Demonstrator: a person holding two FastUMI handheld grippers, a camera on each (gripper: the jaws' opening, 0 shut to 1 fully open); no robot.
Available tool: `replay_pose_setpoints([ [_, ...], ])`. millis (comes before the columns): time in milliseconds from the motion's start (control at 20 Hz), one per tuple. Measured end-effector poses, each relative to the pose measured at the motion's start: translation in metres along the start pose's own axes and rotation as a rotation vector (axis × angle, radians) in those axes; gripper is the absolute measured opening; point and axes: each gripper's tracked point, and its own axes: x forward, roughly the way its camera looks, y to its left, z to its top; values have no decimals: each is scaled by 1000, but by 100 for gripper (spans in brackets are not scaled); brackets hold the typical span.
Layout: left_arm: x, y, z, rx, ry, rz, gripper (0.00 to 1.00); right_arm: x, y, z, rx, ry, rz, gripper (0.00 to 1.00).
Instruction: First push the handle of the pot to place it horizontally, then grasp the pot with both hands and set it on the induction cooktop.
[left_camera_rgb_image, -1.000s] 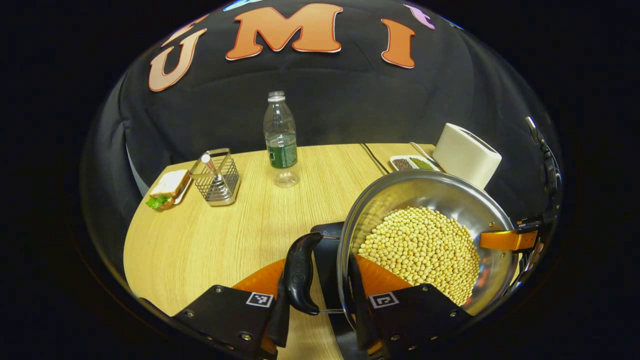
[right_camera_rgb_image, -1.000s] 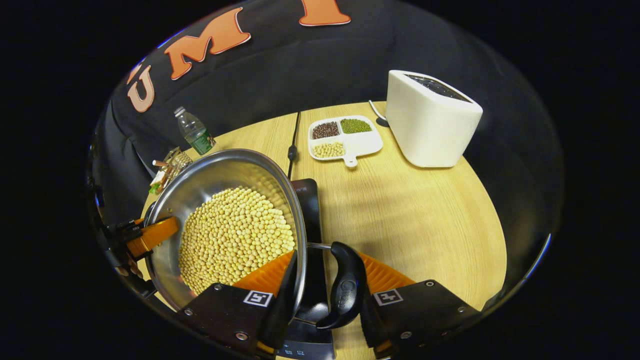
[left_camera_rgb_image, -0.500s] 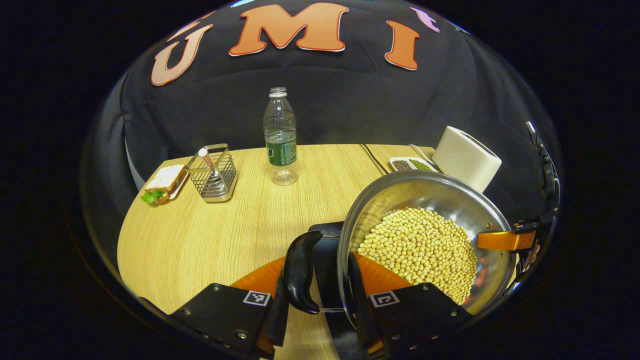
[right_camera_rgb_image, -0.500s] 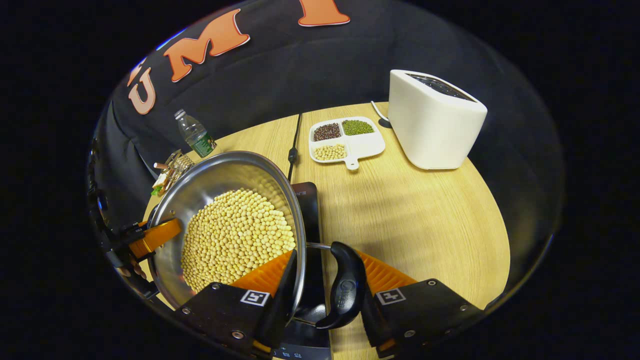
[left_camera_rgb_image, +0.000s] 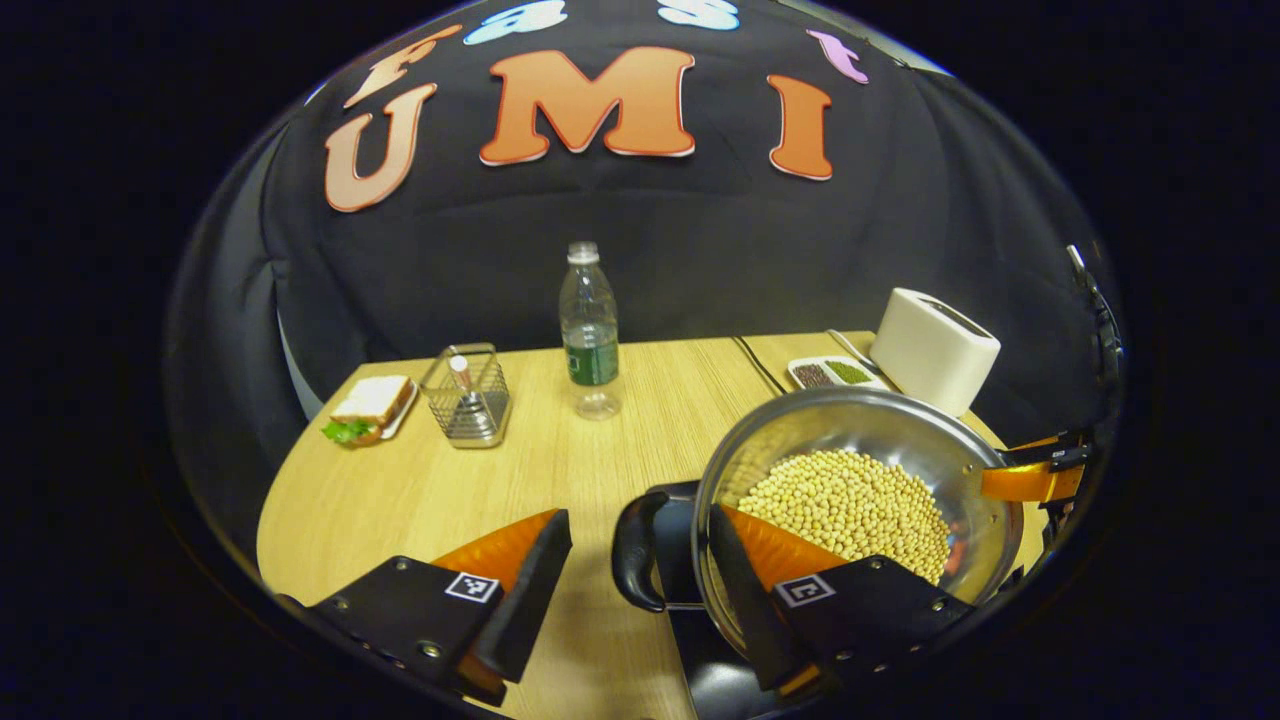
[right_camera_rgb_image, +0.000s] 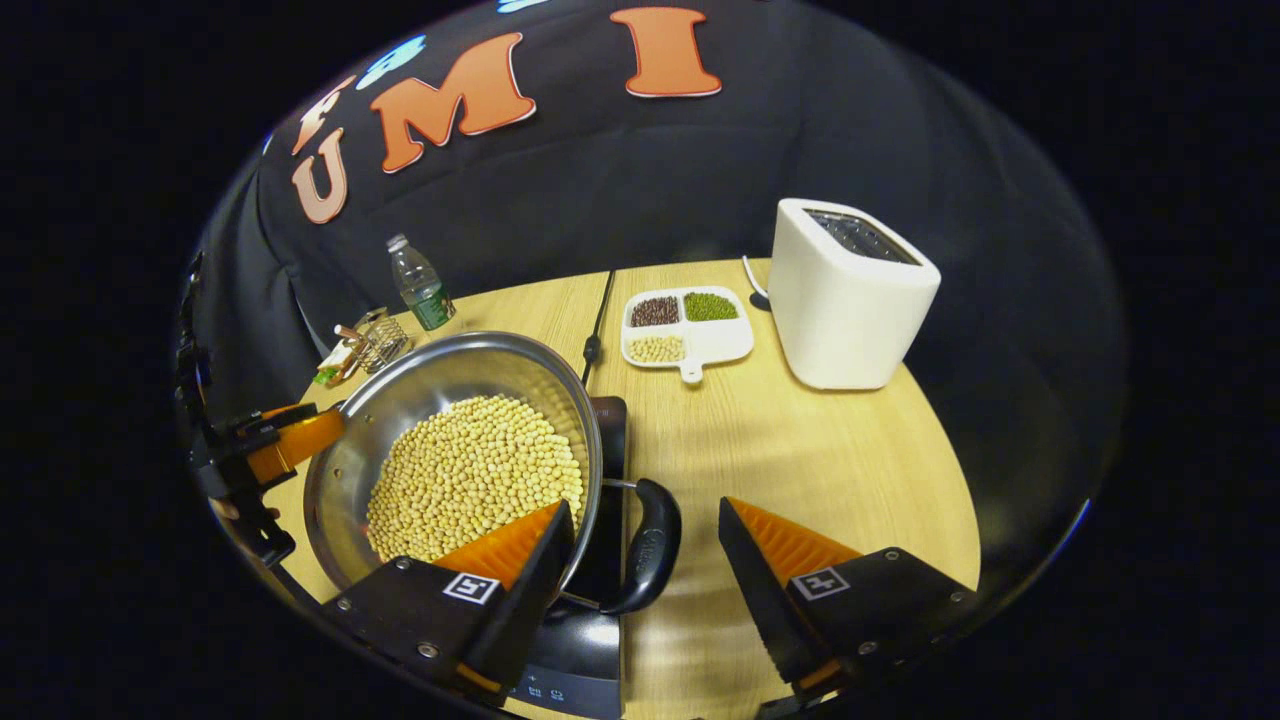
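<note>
A steel pot (left_camera_rgb_image: 860, 425) full of yellow beans (right_camera_rgb_image: 470, 475) rests level on the black induction cooktop (right_camera_rgb_image: 585, 650). It has a black side handle at each end. My left gripper (left_camera_rgb_image: 638, 518) is open. One handle (left_camera_rgb_image: 632, 550) lies loose between its fingers, and the inner finger (left_camera_rgb_image: 745, 580) reaches over the pot's rim. My right gripper (right_camera_rgb_image: 646, 508) is open as well, astride the opposite handle (right_camera_rgb_image: 652, 545) without pressing on it. Each view also shows the other gripper across the pot (left_camera_rgb_image: 1030, 480) (right_camera_rgb_image: 285, 440).
On the wooden table (right_camera_rgb_image: 850, 470) stand a plastic bottle (left_camera_rgb_image: 590, 330), a wire basket (left_camera_rgb_image: 468, 410) and a sandwich on a plate (left_camera_rgb_image: 370, 408) at the far left. A white toaster (right_camera_rgb_image: 845, 295), a divided dish of beans (right_camera_rgb_image: 685, 325) and a black cable (right_camera_rgb_image: 597, 320) lie behind the cooktop.
Both grippers were shut on the pot's handles and have opened, letting go. The pot has levelled out on the cooktop, and both grippers have drawn back a little.
</note>
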Motion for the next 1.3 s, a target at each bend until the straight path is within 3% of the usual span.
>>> replay_pose_setpoints([
  [50,-10,4,12,0,-40,14,90,-19,-7,8,-17,-27,-15,92],
  [250,-61,17,75,-6,-243,60,89,-84,-19,53,-51,-204,-54,94],
  [500,-150,26,163,-102,-523,36,89,-170,-17,126,-55,-511,-51,94],
  [700,-222,49,210,-143,-676,42,88,-245,-13,169,-48,-720,-42,93],
  [850,-270,73,234,-159,-749,63,88,-283,-5,187,-37,-805,-17,93],
  [900,-283,82,239,-175,-766,72,88,-293,0,189,-33,-819,-9,98],
  [1000,-309,95,247,-209,-812,78,87,-317,5,201,-31,-876,0,93],
  [1100,-338,110,255,-229,-880,96,88,-337,12,212,-60,-934,-2,93],
  [1150,-352,115,261,-234,-915,103,86,-346,18,216,-79,-952,-1,98],
  [1250,-370,116,266,-218,-950,107,86,-361,34,219,-109,-975,14,93],
  [1300,-376,118,265,-212,-955,112,87,-367,41,220,-120,-987,23,98],
])
